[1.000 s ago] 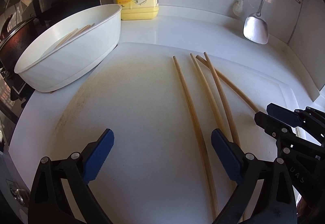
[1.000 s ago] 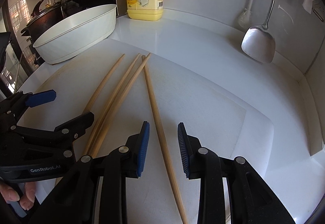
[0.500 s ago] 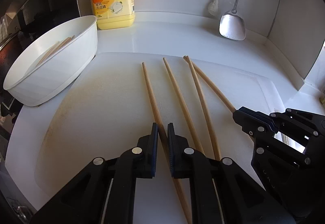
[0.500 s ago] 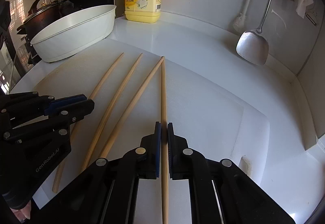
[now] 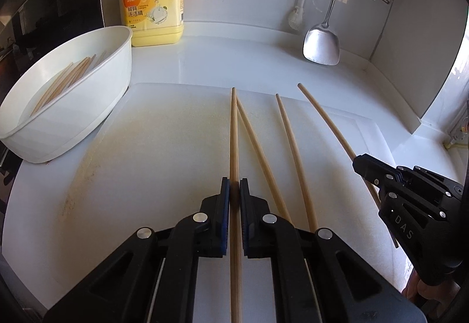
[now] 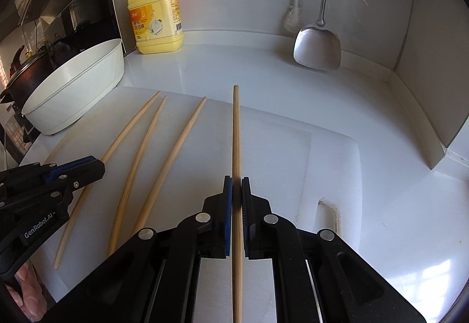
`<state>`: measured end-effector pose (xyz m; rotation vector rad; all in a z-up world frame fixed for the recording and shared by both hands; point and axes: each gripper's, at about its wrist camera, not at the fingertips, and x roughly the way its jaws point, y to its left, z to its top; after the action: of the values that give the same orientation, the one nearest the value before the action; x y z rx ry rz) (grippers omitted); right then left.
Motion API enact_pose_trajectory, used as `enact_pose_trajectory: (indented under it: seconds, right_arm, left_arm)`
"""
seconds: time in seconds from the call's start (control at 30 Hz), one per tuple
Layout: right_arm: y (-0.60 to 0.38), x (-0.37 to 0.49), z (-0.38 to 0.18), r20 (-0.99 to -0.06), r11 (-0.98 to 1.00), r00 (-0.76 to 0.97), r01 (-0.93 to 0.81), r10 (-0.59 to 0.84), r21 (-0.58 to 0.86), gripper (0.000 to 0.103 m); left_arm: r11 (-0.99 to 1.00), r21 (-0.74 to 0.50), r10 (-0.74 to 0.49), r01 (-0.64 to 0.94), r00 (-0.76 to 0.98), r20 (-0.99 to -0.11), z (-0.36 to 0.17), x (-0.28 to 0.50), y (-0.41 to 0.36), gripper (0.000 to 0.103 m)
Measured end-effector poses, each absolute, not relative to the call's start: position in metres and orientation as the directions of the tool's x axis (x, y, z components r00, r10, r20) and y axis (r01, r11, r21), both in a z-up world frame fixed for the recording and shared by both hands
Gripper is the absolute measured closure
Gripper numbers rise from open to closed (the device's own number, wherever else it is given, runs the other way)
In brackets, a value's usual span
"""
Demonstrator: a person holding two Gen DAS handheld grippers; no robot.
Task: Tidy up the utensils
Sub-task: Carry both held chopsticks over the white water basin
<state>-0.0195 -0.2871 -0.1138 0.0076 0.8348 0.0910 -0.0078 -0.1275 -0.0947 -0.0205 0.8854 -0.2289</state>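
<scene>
Fingers of both grippers – left gripper [image 5: 233,194], right gripper [image 6: 236,191] – each clamp one chopstick [image 5: 234,129]

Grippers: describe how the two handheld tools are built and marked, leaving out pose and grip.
Both the left gripper and the right gripper are matte black plastic linkages with round silver pivot pins and blue ribbed pads on two flat fingers. White lettering reads "GenRobot.AI" on the left one's side and "DAS" on the right one's. No cables or sleeves show.
</scene>
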Motion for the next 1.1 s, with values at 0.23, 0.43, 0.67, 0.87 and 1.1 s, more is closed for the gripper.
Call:
enact_pose_trajectory:
  seconds: [0.23, 0.43, 0.67, 0.87, 1.1]
  right_arm:
    - [-0.284, -0.033, -0.086, -0.712, 0.996, 0.697, -0.039, 0.082, 0.077, 0.097]
    - [-0.258, -0.040, -0.045, -0.686, 0.991, 0.716, -0.069, 0.130, 0.116, 0.097]
    - [-0.184, -0.022, 0.000, -0.659, 0.974, 0.717, -0.180, 0.225, 0.136, 0.097]
    - [-0.100, 0.026, 0.015, -0.643, 0.954, 0.706, -0.253, 0.296, 0.162, 0.097]
    - [-0.019, 0.094, 0.007, -0.669, 0.959, 0.687, -0.212, 0.285, 0.190, 0.097]
  left_arm:
    - [0.971, -0.141, -0.232, 0.193, 0.618, -0.751, -0.060, -0.007, -0.109, 0.096]
    - [0.980, -0.111, -0.191, 0.162, 0.646, -0.739, -0.014, -0.011, -0.069, 0.096]
    - [0.991, -0.118, -0.127, 0.060, 0.686, -0.716, 0.028, -0.005, 0.017, 0.096]
    - [0.994, -0.106, -0.085, 0.015, 0.712, -0.697, 0.041, 0.028, 0.098, 0.096]
    - [0.991, -0.107, -0.133, 0.079, 0.674, -0.727, 0.023, 0.098, 0.162, 0.096]
